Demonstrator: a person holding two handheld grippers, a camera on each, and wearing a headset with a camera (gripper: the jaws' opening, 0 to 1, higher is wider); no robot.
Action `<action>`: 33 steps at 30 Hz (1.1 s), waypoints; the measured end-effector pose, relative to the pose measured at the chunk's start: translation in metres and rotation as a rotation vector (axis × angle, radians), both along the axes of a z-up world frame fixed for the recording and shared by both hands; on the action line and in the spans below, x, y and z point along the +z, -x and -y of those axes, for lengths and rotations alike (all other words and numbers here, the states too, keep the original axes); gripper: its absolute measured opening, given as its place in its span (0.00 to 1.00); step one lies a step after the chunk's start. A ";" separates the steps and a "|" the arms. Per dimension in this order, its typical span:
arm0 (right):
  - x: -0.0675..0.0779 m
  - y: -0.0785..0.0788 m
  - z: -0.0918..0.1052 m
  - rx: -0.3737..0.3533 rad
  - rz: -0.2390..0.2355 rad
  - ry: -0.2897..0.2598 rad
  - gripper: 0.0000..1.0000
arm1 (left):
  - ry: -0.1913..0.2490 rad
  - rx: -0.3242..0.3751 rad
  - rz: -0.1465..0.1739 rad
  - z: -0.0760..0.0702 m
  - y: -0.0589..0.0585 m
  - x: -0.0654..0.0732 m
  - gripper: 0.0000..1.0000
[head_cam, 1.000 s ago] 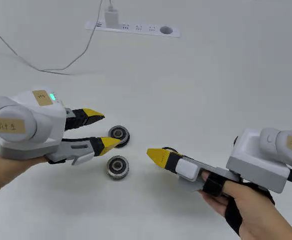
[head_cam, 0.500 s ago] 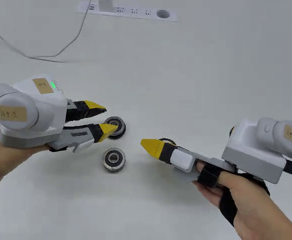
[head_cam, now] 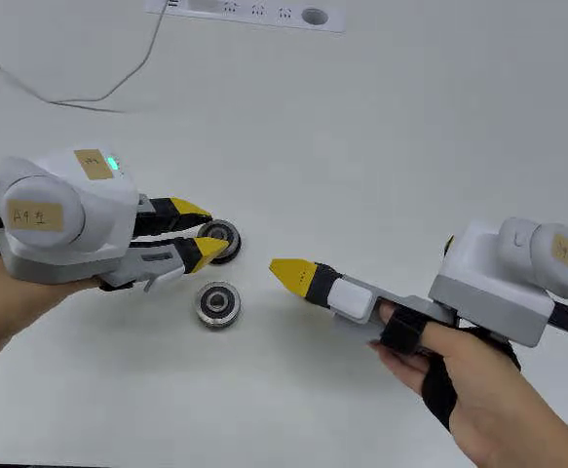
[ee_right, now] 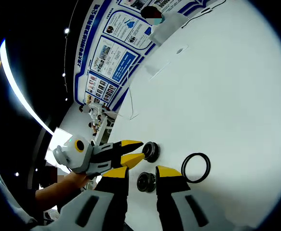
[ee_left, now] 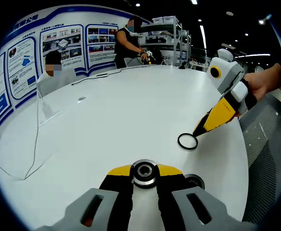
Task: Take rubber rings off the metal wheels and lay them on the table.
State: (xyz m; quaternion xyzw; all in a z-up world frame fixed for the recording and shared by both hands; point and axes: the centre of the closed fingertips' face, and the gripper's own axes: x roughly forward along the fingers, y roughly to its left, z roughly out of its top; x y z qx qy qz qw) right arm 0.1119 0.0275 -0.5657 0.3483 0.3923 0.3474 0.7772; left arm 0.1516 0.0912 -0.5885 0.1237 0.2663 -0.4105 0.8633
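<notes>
Two metal wheels lie on the white table [head_cam: 381, 146]. The farther wheel [head_cam: 222, 239] [ee_left: 145, 172] sits right at the tips of my left gripper [head_cam: 206, 226] [ee_left: 145, 169], whose yellow fingertips stand open on either side of it. The nearer wheel [head_cam: 218, 303] [ee_left: 194, 180] [ee_right: 146, 182] lies free just beyond my right gripper [head_cam: 285, 270] [ee_right: 142, 172], which is open and holds nothing. A loose black rubber ring [ee_left: 187, 141] [ee_right: 195, 167] lies flat on the table by the right gripper's tip. In the head view the right gripper hides that ring.
A white power strip [head_cam: 254, 12] with a grey cable [head_cam: 89, 97] lies at the table's far edge. In the left gripper view, people [ee_left: 128, 41] are at the far side of the table and wall posters [ee_left: 58, 43] hang behind them.
My left gripper has edged forward, so the farther wheel now sits at its tips. The right gripper has slid a little to the left. The wheels have not moved.
</notes>
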 end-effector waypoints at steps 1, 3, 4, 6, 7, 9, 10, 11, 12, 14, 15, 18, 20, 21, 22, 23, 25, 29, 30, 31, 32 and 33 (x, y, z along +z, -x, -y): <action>0.001 0.000 0.000 0.001 -0.001 -0.002 0.23 | -0.002 0.000 0.000 0.000 0.000 0.000 0.19; 0.003 0.001 -0.001 0.004 0.001 -0.005 0.23 | -0.005 0.000 -0.002 -0.001 0.001 -0.001 0.18; 0.004 0.001 -0.002 0.008 0.001 -0.005 0.23 | -0.005 0.000 -0.003 -0.001 0.001 -0.001 0.18; 0.004 0.000 -0.002 0.009 0.002 -0.008 0.23 | -0.010 0.000 -0.006 -0.001 0.001 -0.002 0.18; 0.005 0.000 -0.002 0.007 0.000 -0.010 0.23 | -0.013 -0.001 -0.005 -0.001 0.001 -0.003 0.18; 0.005 -0.001 -0.002 0.005 0.000 -0.012 0.23 | -0.012 0.000 -0.007 -0.001 0.000 -0.003 0.18; 0.005 -0.002 -0.002 0.005 0.000 -0.012 0.23 | -0.012 -0.002 -0.008 -0.001 0.000 -0.003 0.17; 0.005 -0.002 -0.002 0.005 -0.001 -0.012 0.23 | -0.015 -0.003 -0.007 0.000 0.000 -0.004 0.17; 0.005 -0.002 -0.002 0.004 -0.001 -0.012 0.23 | -0.029 -0.009 -0.006 -0.001 0.000 -0.006 0.17; 0.005 -0.003 -0.002 0.002 -0.001 -0.012 0.23 | -0.036 -0.013 -0.008 0.000 0.000 -0.007 0.17; 0.005 -0.003 -0.002 0.001 -0.001 -0.013 0.23 | -0.029 -0.012 -0.007 0.000 0.000 -0.007 0.17; 0.005 -0.004 -0.002 -0.004 -0.002 -0.015 0.23 | -0.025 -0.013 -0.007 0.001 0.000 -0.007 0.16; 0.005 -0.005 -0.003 -0.007 -0.005 -0.021 0.23 | -0.026 -0.015 -0.006 0.001 -0.001 -0.007 0.16; 0.005 -0.005 -0.003 -0.006 -0.006 -0.022 0.23 | -0.025 -0.014 -0.006 0.001 -0.001 -0.007 0.15; 0.005 -0.006 -0.004 -0.006 -0.008 -0.022 0.23 | -0.023 -0.016 -0.008 0.001 -0.001 -0.007 0.15; 0.005 -0.007 -0.005 -0.004 -0.008 -0.022 0.23 | -0.023 -0.018 -0.007 0.001 -0.001 -0.007 0.15; 0.006 -0.008 -0.008 0.000 -0.005 -0.024 0.23 | -0.025 -0.024 -0.005 0.001 -0.001 -0.007 0.15; 0.007 -0.015 -0.017 0.020 0.004 -0.032 0.23 | -0.021 -0.031 -0.008 0.002 -0.001 -0.007 0.14; 0.008 -0.016 -0.019 0.023 0.005 -0.035 0.23 | -0.022 -0.033 -0.007 0.002 -0.001 -0.007 0.14; 0.008 -0.017 -0.021 0.027 0.008 -0.034 0.24 | -0.022 -0.035 -0.006 0.002 -0.001 -0.007 0.14; 0.007 -0.018 -0.025 0.036 0.011 -0.031 0.25 | -0.019 -0.035 -0.007 0.002 -0.001 -0.007 0.14; 0.006 -0.019 -0.027 0.042 0.013 -0.027 0.26 | -0.015 -0.035 -0.008 0.002 -0.001 -0.007 0.14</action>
